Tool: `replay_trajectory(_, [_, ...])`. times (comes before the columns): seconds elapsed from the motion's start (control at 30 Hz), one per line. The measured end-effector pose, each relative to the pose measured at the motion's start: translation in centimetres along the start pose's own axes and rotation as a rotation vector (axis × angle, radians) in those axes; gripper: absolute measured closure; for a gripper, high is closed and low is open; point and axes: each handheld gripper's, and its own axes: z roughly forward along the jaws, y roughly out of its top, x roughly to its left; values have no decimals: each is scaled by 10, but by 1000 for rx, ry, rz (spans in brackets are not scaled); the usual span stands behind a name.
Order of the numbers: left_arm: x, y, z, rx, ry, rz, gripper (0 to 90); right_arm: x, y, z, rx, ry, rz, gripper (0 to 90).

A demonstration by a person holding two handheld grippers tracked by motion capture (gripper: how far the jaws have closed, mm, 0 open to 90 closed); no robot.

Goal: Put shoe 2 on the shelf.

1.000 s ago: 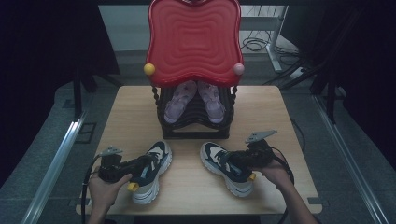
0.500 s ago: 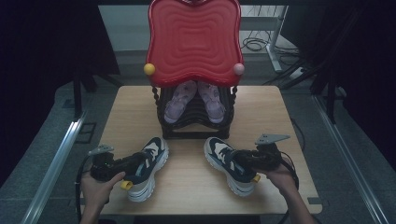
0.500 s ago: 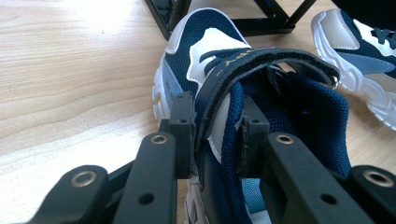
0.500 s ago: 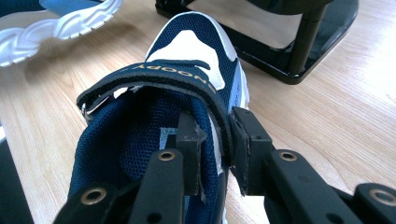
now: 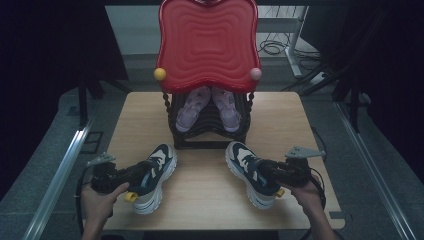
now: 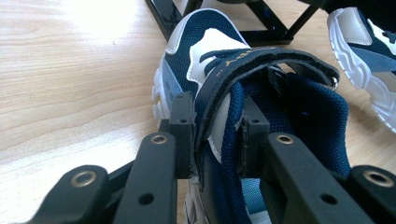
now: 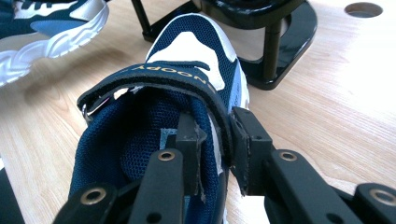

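Observation:
Two navy and white strap sneakers lie on the wooden table [image 5: 295,120], toes toward a black rack. My left gripper [image 5: 142,171] is shut on the left sneaker [image 5: 156,170]. In the left gripper view, the left gripper [image 6: 212,128] pinches the collar wall and strap of that left sneaker [image 6: 205,42]. My right gripper [image 5: 265,170] is shut on the right sneaker [image 5: 245,162]. In the right gripper view, the right gripper [image 7: 215,135] clamps the collar side of this right sneaker [image 7: 191,51]. Each gripper view also catches the other sneaker [image 6: 364,51] [image 7: 51,28].
The black rack [image 5: 207,136] stands at mid table and holds a pair of lilac shoes [image 5: 192,107]. Above it sits a red wavy panel [image 5: 207,45] with a yellow ball [image 5: 160,74] and a pink ball [image 5: 255,74]. Bare wood lies on both sides of the rack.
Both sneakers have slid a little toward the rack in the grippers' hold. The left one also drifted left, the right one right.

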Motion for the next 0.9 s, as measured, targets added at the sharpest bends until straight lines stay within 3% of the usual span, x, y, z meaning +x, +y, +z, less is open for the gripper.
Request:
replay_trajectory(0.47, [8,2,-13,-51,-4,-23,729,-7,-7,-18,-97,-51,63,740])
replay_trajectory(0.9, [14,9,-23,-114,0,-21,729,-17,-12,-40,-169,-87,109,737])
